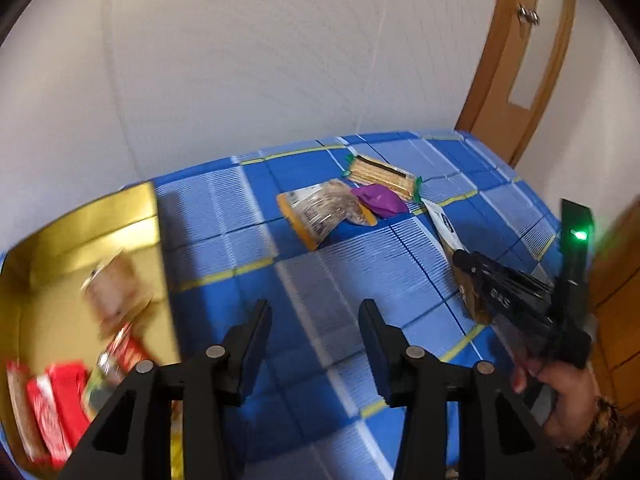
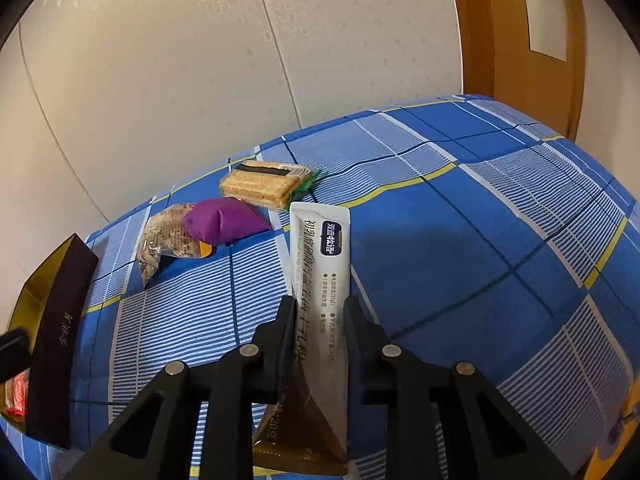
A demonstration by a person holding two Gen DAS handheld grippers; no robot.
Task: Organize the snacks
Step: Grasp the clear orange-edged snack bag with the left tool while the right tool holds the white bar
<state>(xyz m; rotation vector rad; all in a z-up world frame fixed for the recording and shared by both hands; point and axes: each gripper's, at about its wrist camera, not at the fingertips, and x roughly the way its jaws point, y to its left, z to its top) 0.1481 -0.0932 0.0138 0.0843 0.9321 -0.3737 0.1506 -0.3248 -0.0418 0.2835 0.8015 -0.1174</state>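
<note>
My right gripper (image 2: 319, 306) is shut on a long white stick sachet (image 2: 322, 264) with dark print, which lies along the blue checked cloth. In the left wrist view the same sachet (image 1: 444, 228) runs into the right gripper (image 1: 460, 258), held by a hand at the right. My left gripper (image 1: 314, 312) hangs open over bare cloth, nothing between its fingers. A gold-lined box (image 1: 80, 240) at the left holds several red and brown packets. On the cloth lie a wafer pack (image 2: 264, 184), a purple packet (image 2: 224, 220) and a clear nut bag (image 2: 168, 240).
The box's dark outer wall (image 2: 56, 344) stands at the left edge of the right wrist view. A white panelled wall runs behind the cloth-covered surface (image 2: 480, 240), and a wooden door (image 2: 516, 40) stands at the back right. The cloth drops away at the right.
</note>
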